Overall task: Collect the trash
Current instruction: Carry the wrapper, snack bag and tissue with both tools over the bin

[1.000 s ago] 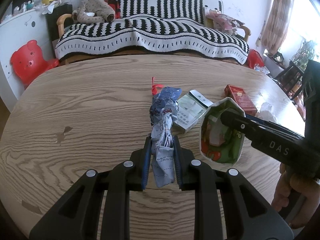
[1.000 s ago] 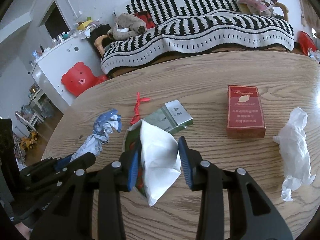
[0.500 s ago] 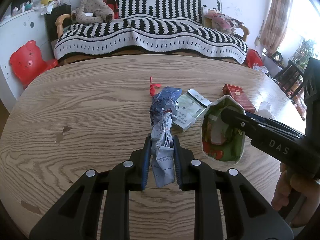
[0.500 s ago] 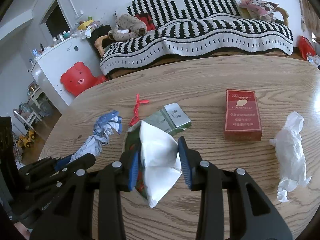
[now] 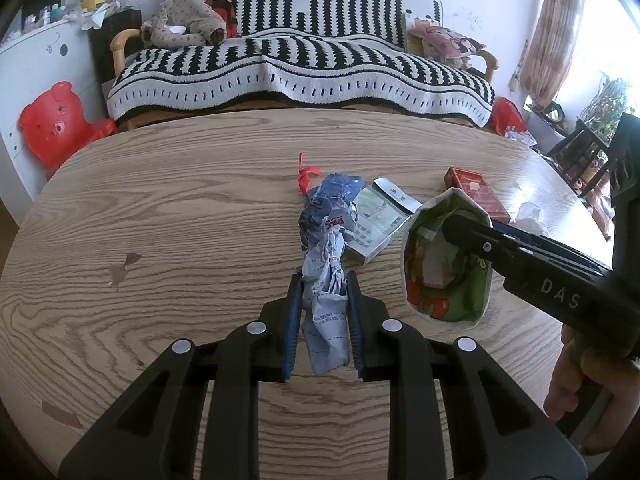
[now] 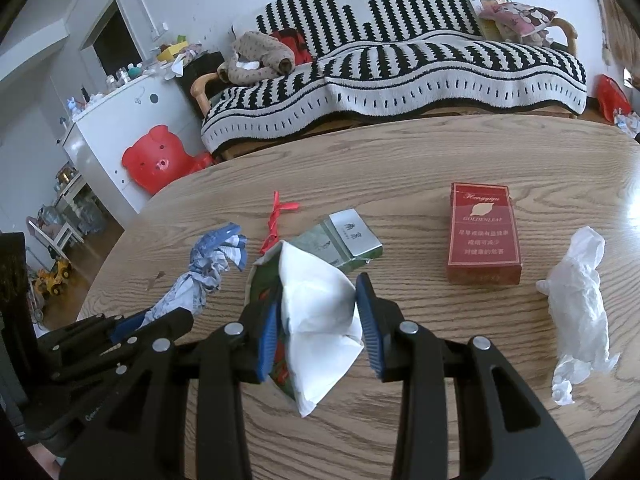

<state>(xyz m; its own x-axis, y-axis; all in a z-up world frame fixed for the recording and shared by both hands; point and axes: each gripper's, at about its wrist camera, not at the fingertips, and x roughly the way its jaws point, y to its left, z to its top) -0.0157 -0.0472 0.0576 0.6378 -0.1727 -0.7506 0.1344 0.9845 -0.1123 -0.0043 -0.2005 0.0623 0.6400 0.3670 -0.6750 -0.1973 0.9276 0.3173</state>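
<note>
Only the right wrist view shows the white tissue (image 6: 576, 312) lying whole on the table (image 6: 440, 152), beside the red box (image 6: 484, 236). The left gripper (image 5: 323, 312), tilted down, pinches a crumpled wrapper (image 5: 326, 264). The right gripper (image 6: 318, 320), also tilted down, clamps an opened bag (image 6: 316, 320), green inside in the left view.

Cigarette pack (image 6: 484, 236) lies between tissue (image 6: 576, 304) and probably a box (image 6: 348, 240).

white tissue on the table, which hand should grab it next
Neither is free yet, but the right is better placed. The white tissue lies just right of the right gripper, which is shut on a snack bag. The left gripper, shut on a crumpled wrapper, sits on the far side.
</note>
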